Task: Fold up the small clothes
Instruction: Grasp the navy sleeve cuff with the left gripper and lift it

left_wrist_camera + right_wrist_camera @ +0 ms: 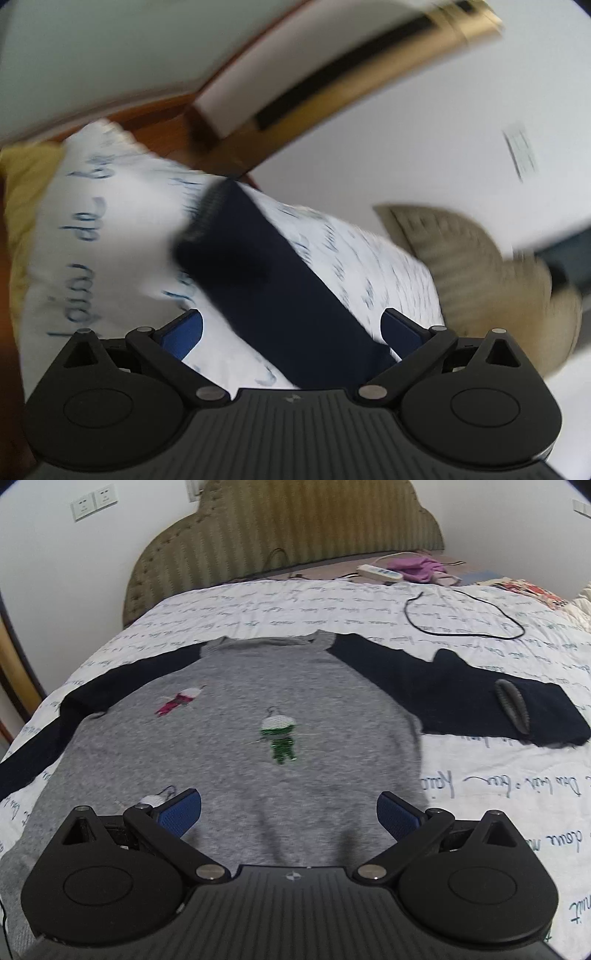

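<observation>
A small grey sweater (258,716) with dark navy sleeves and little embroidered figures lies flat, front up, on the bed. Its right sleeve (461,686) is spread out sideways with a grey ribbed cuff folded over. My right gripper (290,812) is open and empty, just above the sweater's lower hem. In the blurred left wrist view, my left gripper (291,332) is open, with the navy left sleeve (280,280) running between its blue fingers; its ribbed cuff (210,206) points away.
The bed has a white sheet with blue handwriting (517,794). A black cable (461,627), a white power strip (380,572) and purple cloth (417,568) lie near the padded headboard (280,535). A yellow cloth (26,192) and wooden furniture (332,96) stand beyond the bed's left edge.
</observation>
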A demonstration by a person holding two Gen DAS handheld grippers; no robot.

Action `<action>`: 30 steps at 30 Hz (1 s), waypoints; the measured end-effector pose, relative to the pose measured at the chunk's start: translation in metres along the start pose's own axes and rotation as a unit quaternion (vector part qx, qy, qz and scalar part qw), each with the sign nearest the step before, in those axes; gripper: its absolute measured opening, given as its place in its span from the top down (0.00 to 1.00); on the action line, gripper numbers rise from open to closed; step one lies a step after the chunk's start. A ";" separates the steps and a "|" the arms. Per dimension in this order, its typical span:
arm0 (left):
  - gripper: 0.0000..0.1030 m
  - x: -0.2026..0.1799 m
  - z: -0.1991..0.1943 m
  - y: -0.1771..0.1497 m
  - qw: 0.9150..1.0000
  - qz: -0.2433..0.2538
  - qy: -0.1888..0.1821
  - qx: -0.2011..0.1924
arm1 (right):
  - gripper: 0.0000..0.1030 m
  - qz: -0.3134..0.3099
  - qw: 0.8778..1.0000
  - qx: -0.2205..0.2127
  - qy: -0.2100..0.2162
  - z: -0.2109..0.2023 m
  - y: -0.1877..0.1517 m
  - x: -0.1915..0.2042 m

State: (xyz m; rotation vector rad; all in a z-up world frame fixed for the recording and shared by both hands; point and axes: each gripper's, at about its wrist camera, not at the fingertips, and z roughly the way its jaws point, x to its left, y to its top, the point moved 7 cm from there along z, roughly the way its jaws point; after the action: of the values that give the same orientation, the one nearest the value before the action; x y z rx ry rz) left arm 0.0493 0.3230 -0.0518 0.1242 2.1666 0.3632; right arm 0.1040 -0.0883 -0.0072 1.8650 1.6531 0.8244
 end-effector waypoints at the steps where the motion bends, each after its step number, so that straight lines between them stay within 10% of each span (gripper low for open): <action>1: 0.00 0.007 0.003 0.003 1.000 -0.017 -0.002 0.008 | 0.00 -0.004 1.000 0.001 0.003 0.000 0.000 0.003; 12: 0.04 0.019 0.029 0.012 0.997 -0.045 -0.061 0.018 | 0.00 -0.025 0.999 -0.001 0.023 0.000 -0.001 0.020; 16: 0.75 0.018 0.036 0.010 0.999 -0.004 -0.032 0.025 | 0.00 -0.024 0.999 -0.005 0.027 -0.003 -0.001 0.020; 19: 0.94 0.027 0.044 0.007 1.000 0.006 0.000 0.019 | 0.00 -0.021 0.999 -0.006 0.031 -0.003 -0.001 0.018; 25: 0.97 -0.016 0.044 0.008 0.995 0.097 -0.009 -0.036 | 0.01 -0.006 0.998 -0.027 0.052 -0.010 0.003 0.012; 30: 0.97 -0.104 0.034 -0.044 0.964 0.242 -0.107 -0.024 | 0.00 0.075 0.993 -0.005 0.088 0.001 0.007 -0.013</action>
State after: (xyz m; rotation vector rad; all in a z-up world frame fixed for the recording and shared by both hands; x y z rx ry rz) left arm 0.1393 0.2653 -0.0021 0.6431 1.8944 0.6480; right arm 0.1087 -0.1019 -0.0042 1.9763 1.6213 1.0851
